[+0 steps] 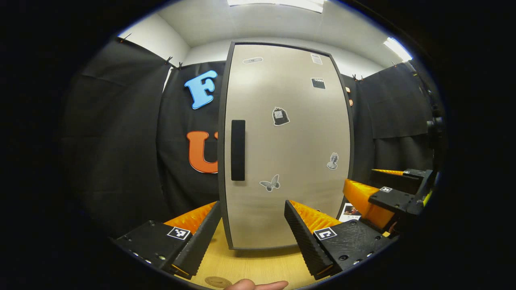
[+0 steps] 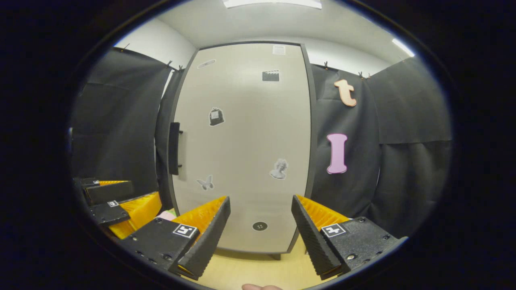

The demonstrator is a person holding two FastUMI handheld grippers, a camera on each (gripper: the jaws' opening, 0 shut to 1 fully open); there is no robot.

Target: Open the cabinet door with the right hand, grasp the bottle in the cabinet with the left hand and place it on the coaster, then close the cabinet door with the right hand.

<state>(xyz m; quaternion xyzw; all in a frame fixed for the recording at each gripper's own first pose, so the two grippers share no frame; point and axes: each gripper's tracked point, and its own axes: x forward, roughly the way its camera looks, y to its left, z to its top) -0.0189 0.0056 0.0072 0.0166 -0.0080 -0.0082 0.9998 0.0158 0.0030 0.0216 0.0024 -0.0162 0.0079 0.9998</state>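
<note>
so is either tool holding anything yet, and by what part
Nothing held. Left tool and right tool are both open, short of the closed cabinet door.

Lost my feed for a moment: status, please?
Left gripper open, empty. Right gripper open, short of the handle. Cabinet door shut; nothing blocking it.

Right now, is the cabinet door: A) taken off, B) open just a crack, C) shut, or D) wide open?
C: the cabinet door sits flush in its frame, its handle untouched, and both grippers hang back from it with jaws apart.
</note>
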